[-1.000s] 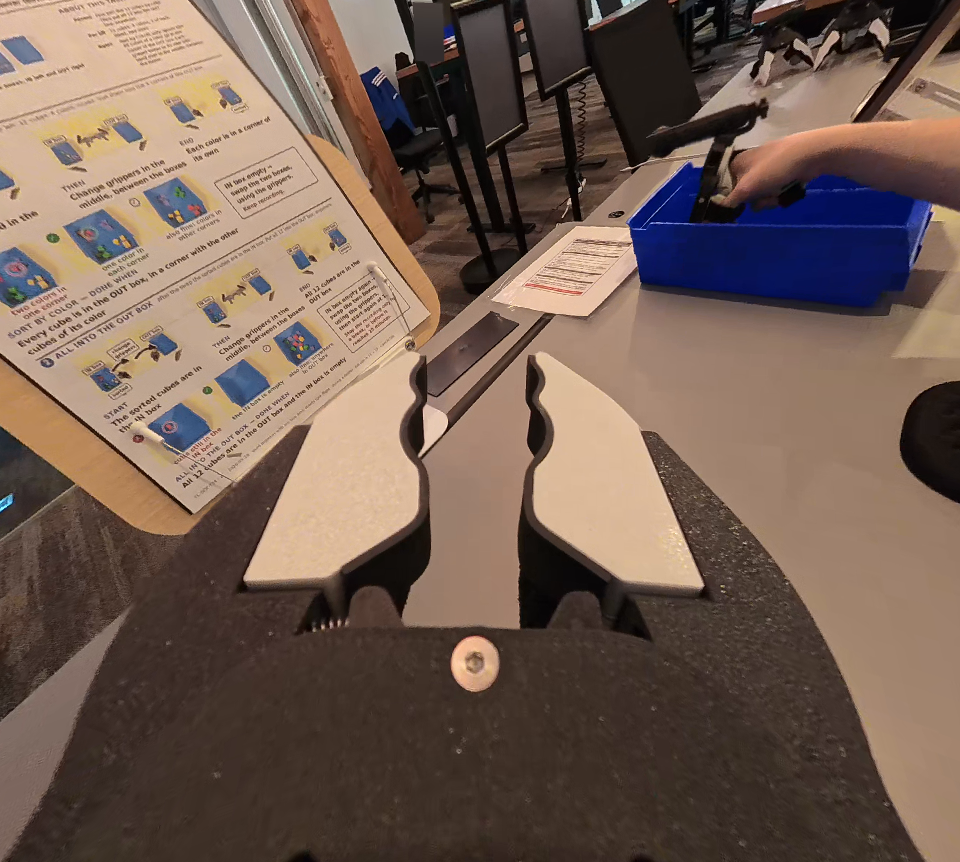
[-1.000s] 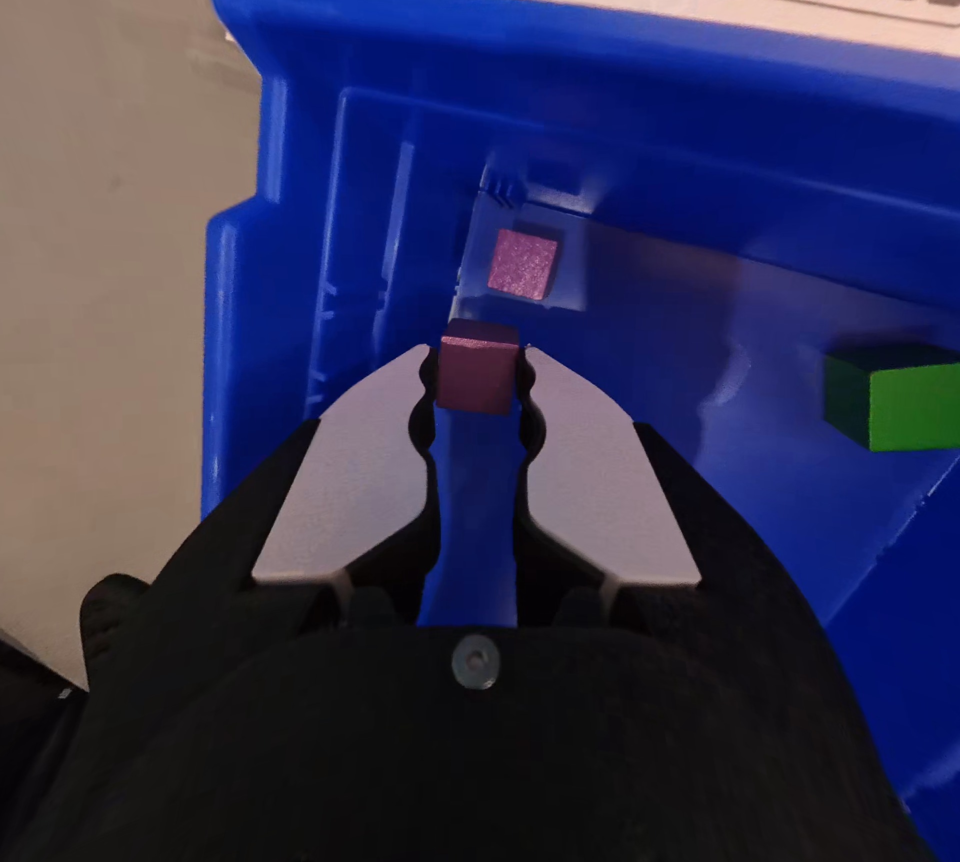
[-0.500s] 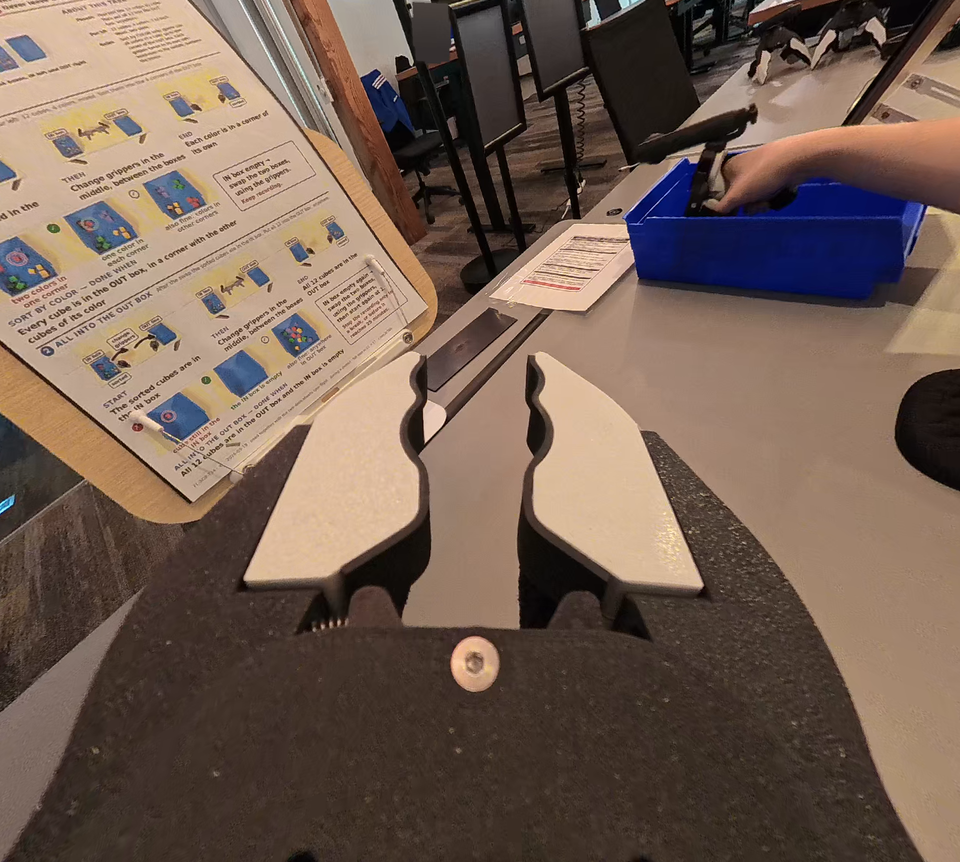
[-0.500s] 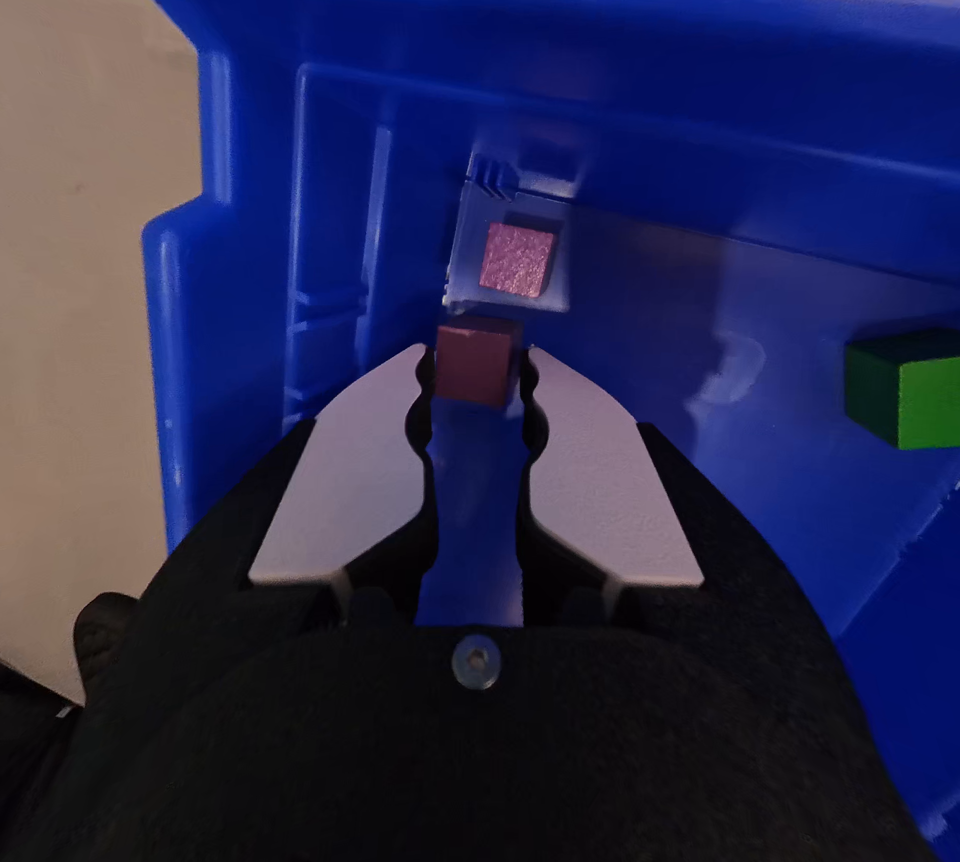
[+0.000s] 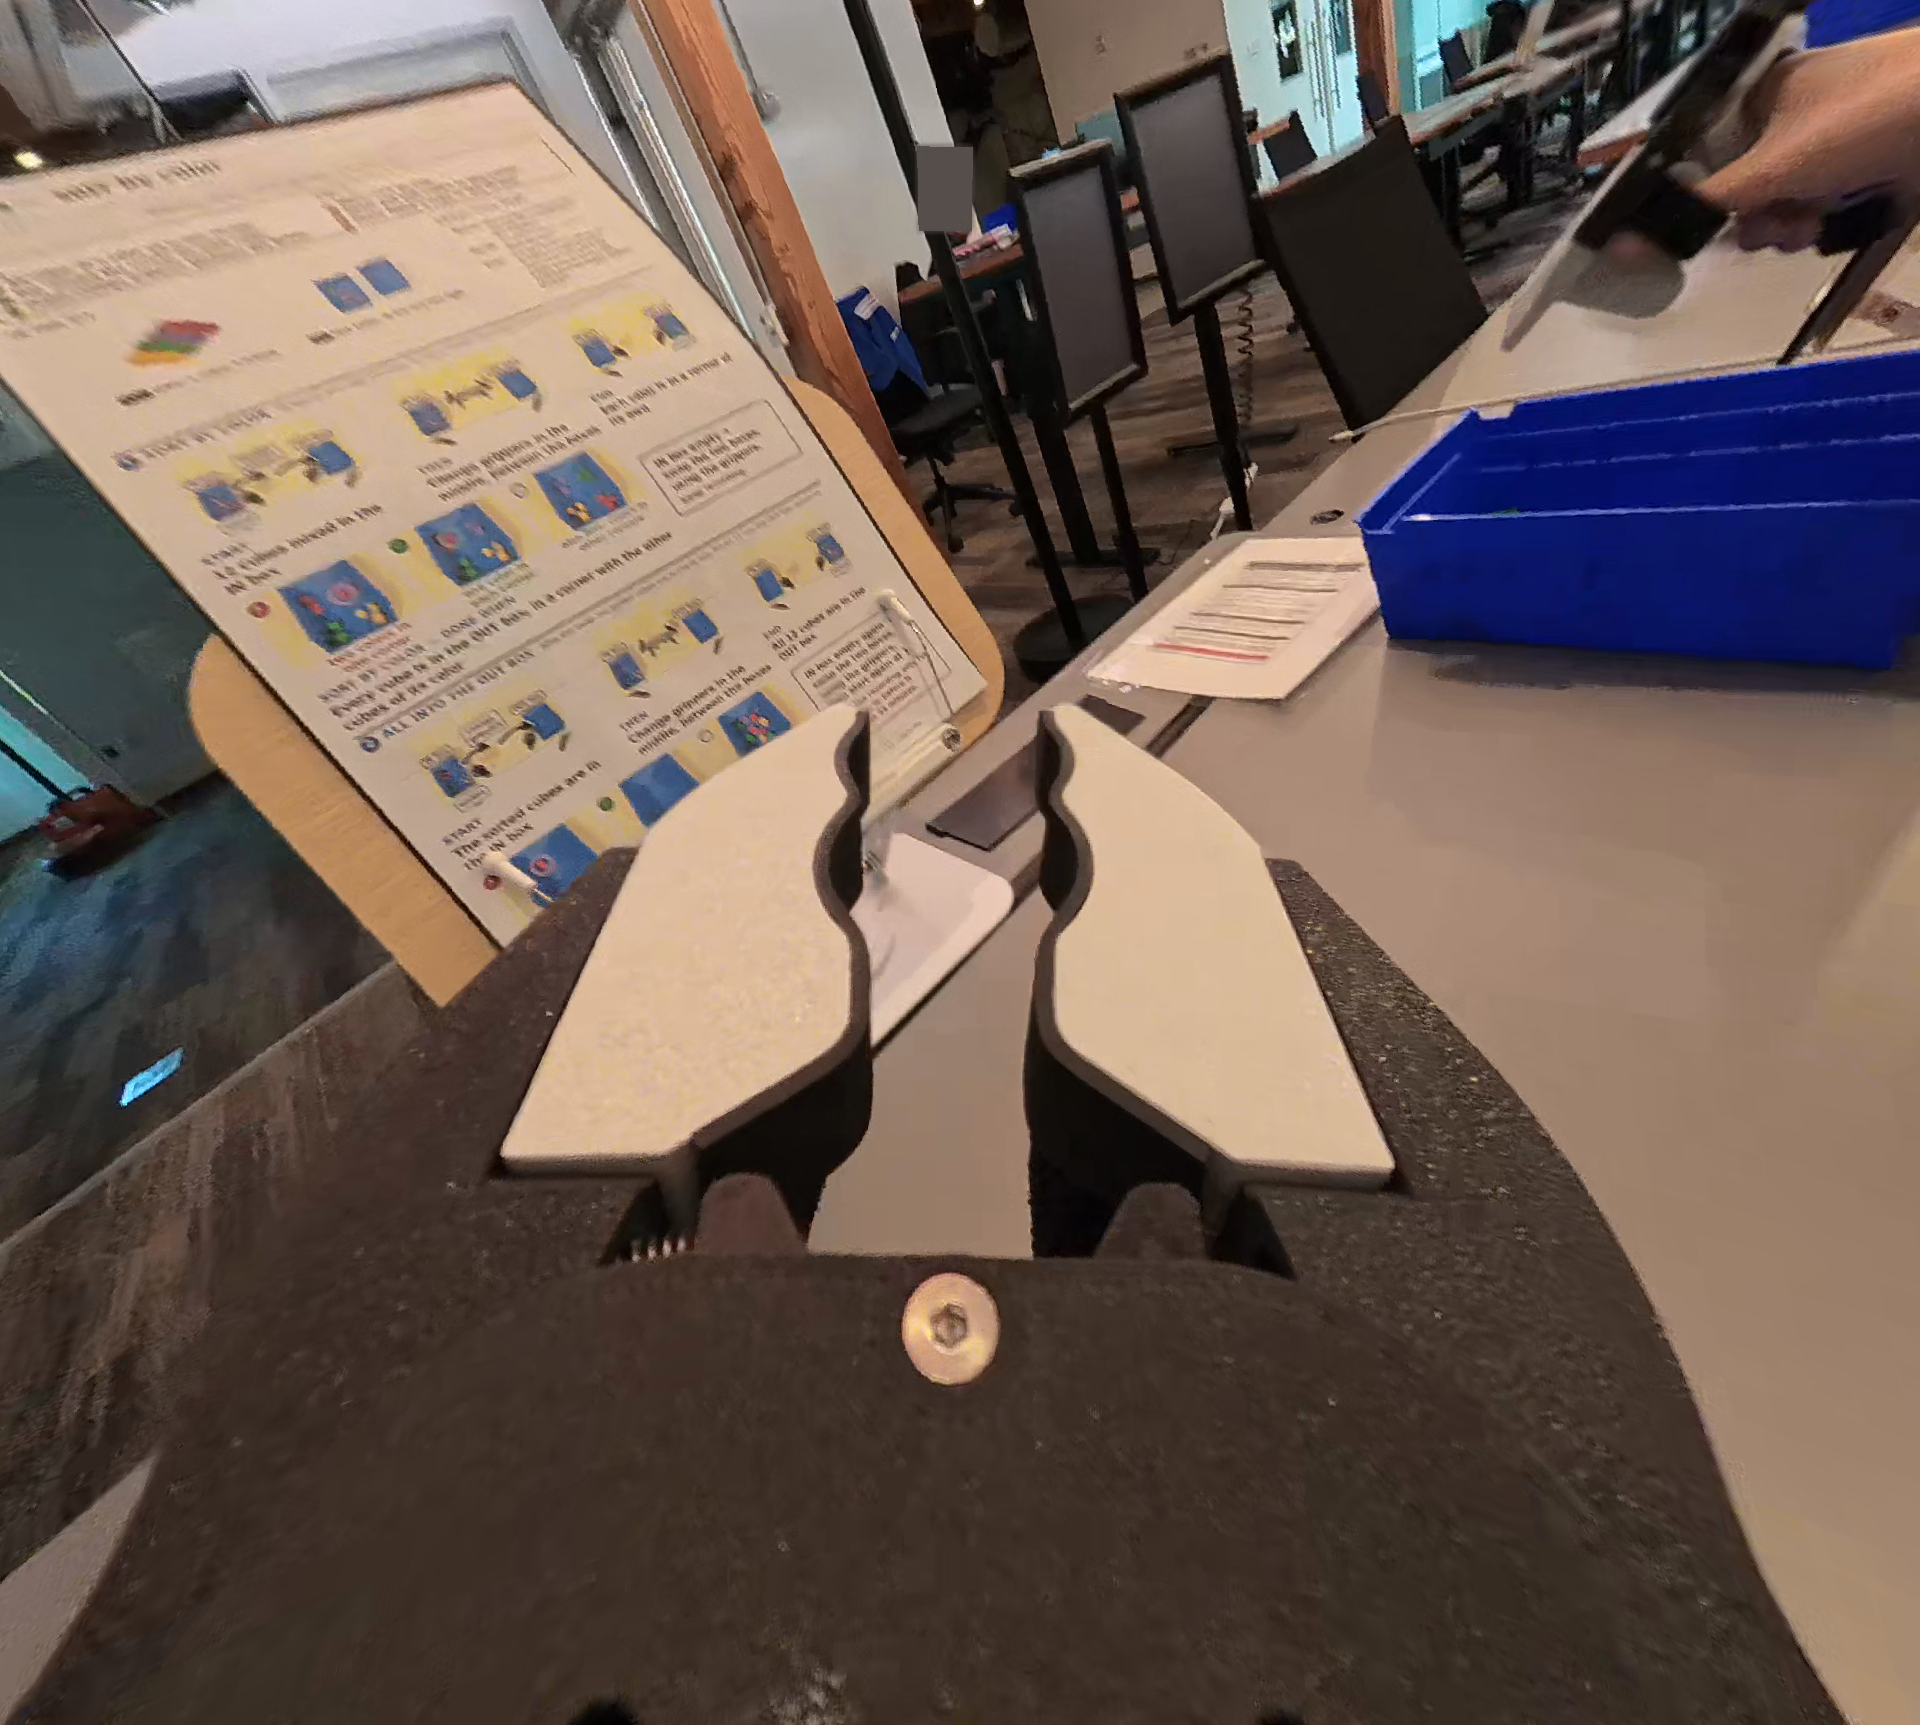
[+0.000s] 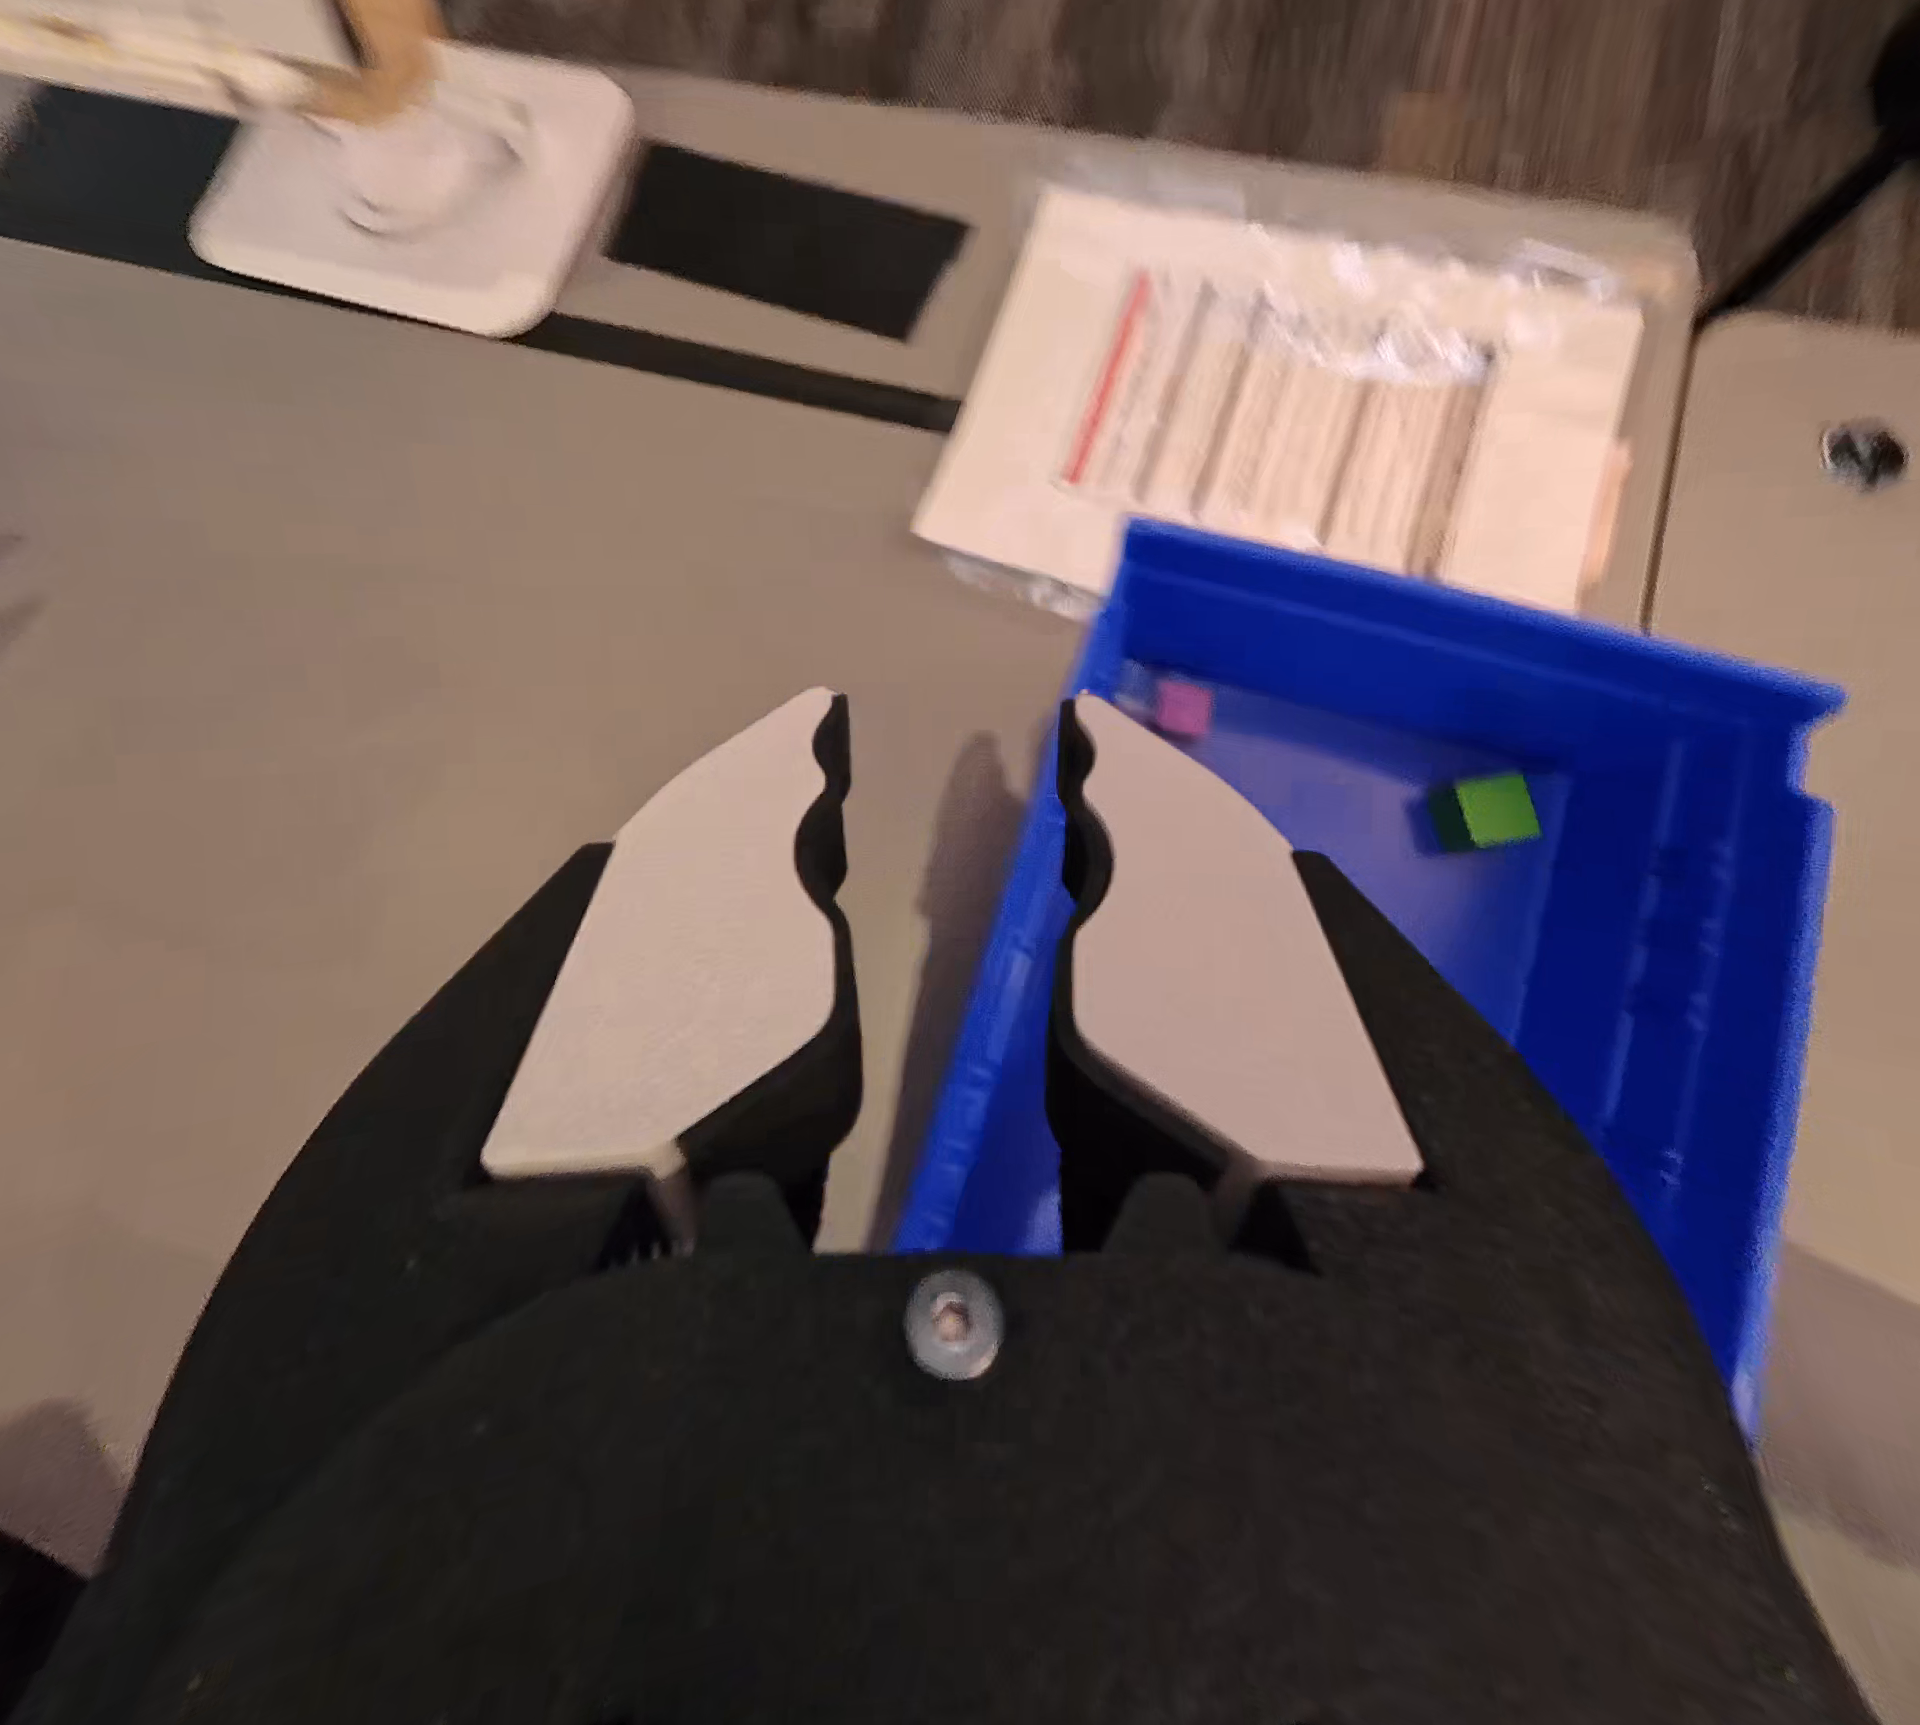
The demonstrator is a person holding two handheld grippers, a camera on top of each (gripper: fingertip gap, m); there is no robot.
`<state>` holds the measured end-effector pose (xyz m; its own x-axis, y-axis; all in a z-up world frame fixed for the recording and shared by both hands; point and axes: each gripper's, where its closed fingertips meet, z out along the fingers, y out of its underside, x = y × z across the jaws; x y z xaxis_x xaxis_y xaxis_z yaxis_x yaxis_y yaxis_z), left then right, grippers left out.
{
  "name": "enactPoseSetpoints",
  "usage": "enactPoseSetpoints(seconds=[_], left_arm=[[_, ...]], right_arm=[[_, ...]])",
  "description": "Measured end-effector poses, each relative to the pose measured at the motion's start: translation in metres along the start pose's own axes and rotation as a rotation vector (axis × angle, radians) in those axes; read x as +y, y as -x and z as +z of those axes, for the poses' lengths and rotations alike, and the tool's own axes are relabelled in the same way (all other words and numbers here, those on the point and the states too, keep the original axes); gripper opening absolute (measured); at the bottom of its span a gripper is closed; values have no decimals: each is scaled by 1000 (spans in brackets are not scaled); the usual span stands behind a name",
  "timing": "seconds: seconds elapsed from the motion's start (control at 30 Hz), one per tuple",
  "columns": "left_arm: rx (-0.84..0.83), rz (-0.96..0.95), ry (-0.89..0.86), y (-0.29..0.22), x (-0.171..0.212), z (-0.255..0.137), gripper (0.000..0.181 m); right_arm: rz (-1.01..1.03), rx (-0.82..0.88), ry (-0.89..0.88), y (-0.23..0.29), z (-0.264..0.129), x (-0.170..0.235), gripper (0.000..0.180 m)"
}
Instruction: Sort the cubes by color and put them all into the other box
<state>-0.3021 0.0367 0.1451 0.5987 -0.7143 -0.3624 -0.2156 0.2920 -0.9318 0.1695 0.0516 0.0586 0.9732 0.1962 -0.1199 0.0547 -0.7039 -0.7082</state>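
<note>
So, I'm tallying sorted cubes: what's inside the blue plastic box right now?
Inside the blue plastic box lie a purple cube in the far corner and a green cube. The right gripper covers the near part.

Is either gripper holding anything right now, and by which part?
Nothing is held: the left gripper and the right gripper are both open and empty.

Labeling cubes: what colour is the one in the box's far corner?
Purple cube, clearest in the right wrist view.

Left tongs (image 5: 951, 740), right tongs (image 6: 951, 725), pale grey wavy-edged fingers (image 5: 717, 937), black textured bodies, silver hex screw (image 5: 949, 1329)
</note>
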Motion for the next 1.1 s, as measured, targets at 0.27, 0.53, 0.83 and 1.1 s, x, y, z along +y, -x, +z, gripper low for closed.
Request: enactPoseSetpoints(seconds=[0.27,0.53,0.83,1.1], left_arm=[[-37,-13,-38,24,0,-9,29],[-52,-59,-63,40,10,-22,28],[-202,12,-20,90,-11,-79,27],[-352,146,490,169,71,-182,26]], right_arm=[[-196,-444,-396,199,-59,-41,39],[-251,-600,-532,276,-55,-53,36],[-275,-522,-424,276,-10,-43,36],[-320,-588,-324,300,10,-30,36]])
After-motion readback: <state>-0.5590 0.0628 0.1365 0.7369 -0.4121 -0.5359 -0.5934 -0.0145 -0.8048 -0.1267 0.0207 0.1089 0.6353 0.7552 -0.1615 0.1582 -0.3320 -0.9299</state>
